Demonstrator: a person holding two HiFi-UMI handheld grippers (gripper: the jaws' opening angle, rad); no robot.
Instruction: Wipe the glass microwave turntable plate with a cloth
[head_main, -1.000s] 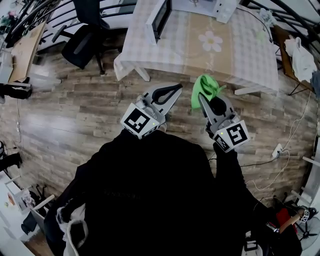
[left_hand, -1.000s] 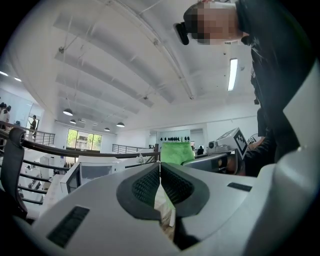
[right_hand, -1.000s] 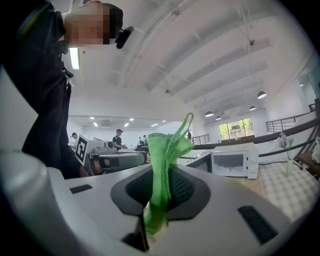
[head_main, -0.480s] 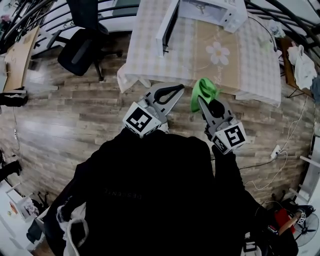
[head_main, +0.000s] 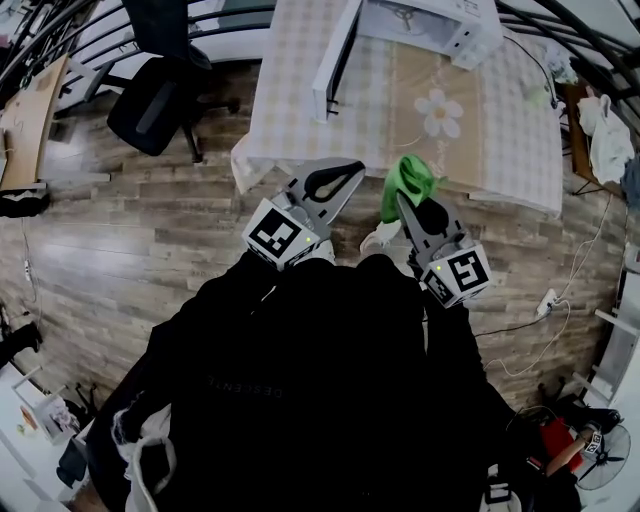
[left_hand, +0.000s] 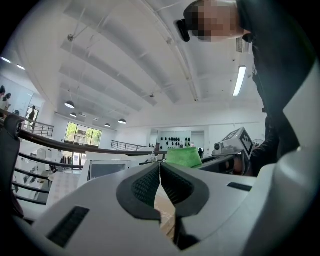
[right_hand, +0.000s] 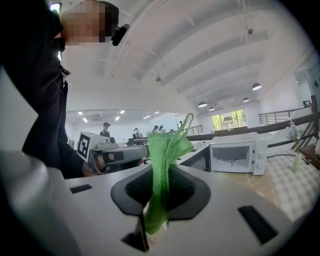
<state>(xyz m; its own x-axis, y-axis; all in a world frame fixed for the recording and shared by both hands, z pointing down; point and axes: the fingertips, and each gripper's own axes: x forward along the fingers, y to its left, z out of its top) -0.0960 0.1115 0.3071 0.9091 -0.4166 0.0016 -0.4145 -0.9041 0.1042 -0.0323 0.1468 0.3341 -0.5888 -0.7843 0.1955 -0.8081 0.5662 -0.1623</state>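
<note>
Right now you're on the approach: your right gripper (head_main: 405, 196) is clamped on the green cloth (head_main: 409, 177), and your left gripper (head_main: 349, 171) is pinched closed on nothing. The glass plate isn't visible, probably inside the microwave (head_main: 425, 20), whose door (head_main: 335, 58) hangs open. Step in next; bare floor lies ahead, but mind the table (head_main: 505, 115) edge and that door

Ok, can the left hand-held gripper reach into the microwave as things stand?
Probably yes: the microwave door stands open and nothing lies across the table before it. The left hand-held gripper is empty, jaws together, but hangs at the table's near edge.
</note>
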